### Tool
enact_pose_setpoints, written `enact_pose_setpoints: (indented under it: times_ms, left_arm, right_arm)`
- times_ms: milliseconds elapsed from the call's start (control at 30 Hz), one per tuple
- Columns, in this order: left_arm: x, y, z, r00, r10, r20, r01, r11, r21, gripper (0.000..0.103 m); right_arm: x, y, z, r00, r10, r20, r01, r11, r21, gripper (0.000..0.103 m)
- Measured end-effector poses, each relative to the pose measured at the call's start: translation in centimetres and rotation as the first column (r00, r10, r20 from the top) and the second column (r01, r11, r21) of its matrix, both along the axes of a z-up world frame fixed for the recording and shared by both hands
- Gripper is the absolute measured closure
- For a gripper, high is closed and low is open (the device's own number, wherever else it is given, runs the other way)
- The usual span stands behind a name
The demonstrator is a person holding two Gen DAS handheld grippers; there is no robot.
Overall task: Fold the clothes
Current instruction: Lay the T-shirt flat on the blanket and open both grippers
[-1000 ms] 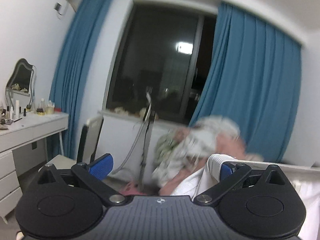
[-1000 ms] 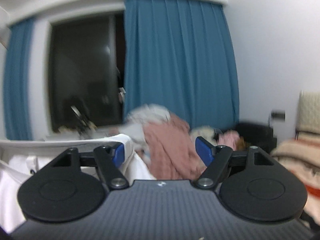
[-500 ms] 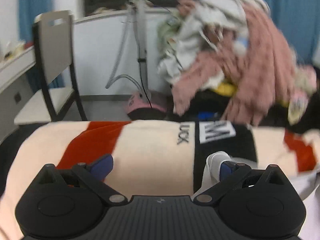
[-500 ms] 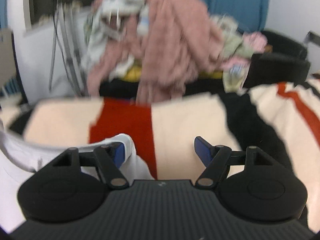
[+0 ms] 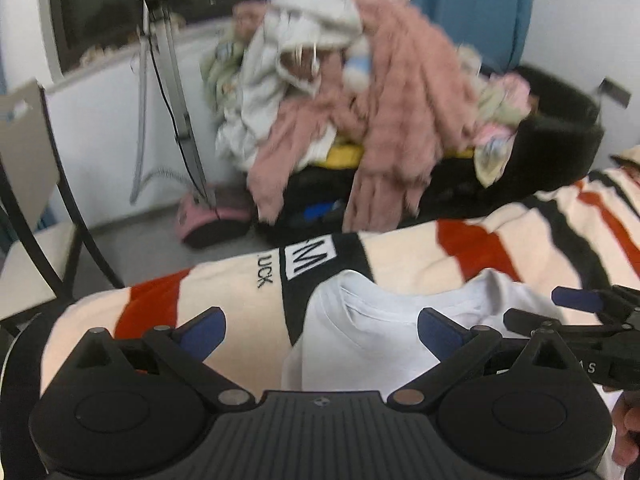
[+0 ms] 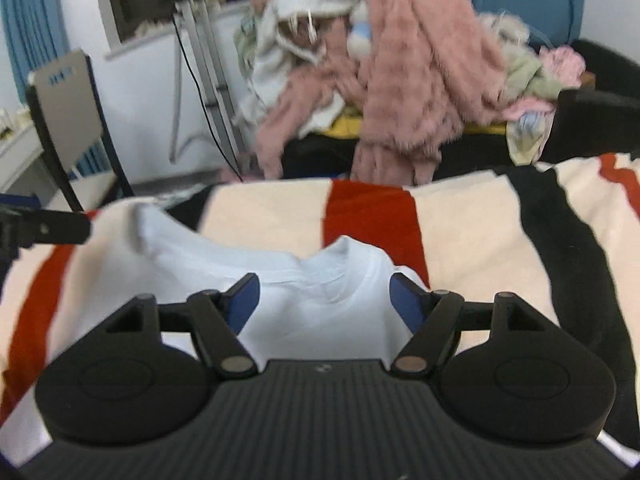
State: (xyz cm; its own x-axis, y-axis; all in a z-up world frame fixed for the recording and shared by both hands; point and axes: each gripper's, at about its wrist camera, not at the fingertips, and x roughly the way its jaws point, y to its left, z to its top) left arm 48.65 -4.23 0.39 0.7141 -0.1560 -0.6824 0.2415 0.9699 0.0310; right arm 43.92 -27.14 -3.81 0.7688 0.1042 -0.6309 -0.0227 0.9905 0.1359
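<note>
A cream, red and black striped blanket (image 6: 472, 240) covered the bed. On it lay the white T-shirt (image 6: 320, 280), collar away, beneath both grippers: the left gripper (image 5: 320, 326) and right gripper (image 6: 324, 294) stood apart, pinching nothing. Beyond rose a heap of clothes (image 5: 372, 80).

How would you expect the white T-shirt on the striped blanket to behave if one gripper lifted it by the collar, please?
The white T-shirt would probably hang floppy rather than keep its shape: its shoulders already sag and wrinkle on the striped blanket. It looks like thin fabric, so likely light. Pushed, it would probably bunch up rather than slide, since the blanket looks soft.
</note>
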Motion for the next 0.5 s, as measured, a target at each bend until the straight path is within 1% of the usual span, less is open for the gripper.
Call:
enact_pose_setpoints:
  times_ms: [67, 133, 267, 433, 500]
  left_arm:
    - [-3.5, 0.5, 0.6, 0.999, 0.019, 0.043, -0.018, 1.000, -0.025, 0.000]
    - [-8.4, 1.4, 1.6, 0.997, 0.040, 0.071, -0.036, 0.998, -0.059, 0.000]
    - [-17.9, 3.4, 3.1, 0.988, 0.085, 0.125, -0.072, 0.992, -0.108, 0.000]
    - [-29.6, 6.5, 5.1, 0.974, 0.134, 0.180, -0.103, 0.979, -0.175, 0.000]
    - [-33.5, 7.5, 5.8, 0.968, 0.155, 0.198, -0.116, 0.974, -0.195, 0.000]
  right_arm:
    - [-2.8, 0.4, 1.3, 0.999, -0.005, 0.050, 0.005, 1.000, 0.000, 0.030]
    - [-6.2, 0.8, 2.8, 0.995, -0.012, 0.100, 0.013, 1.000, -0.006, 0.030]
    - [-14.3, 1.4, 6.1, 0.981, -0.019, 0.191, 0.020, 1.000, -0.001, 0.030]
    - [-23.6, 2.3, 9.0, 0.967, -0.026, 0.252, 0.022, 1.000, 0.015, 0.030]
    - [-26.6, 2.5, 9.6, 0.964, -0.024, 0.266, 0.018, 1.000, 0.024, 0.030]
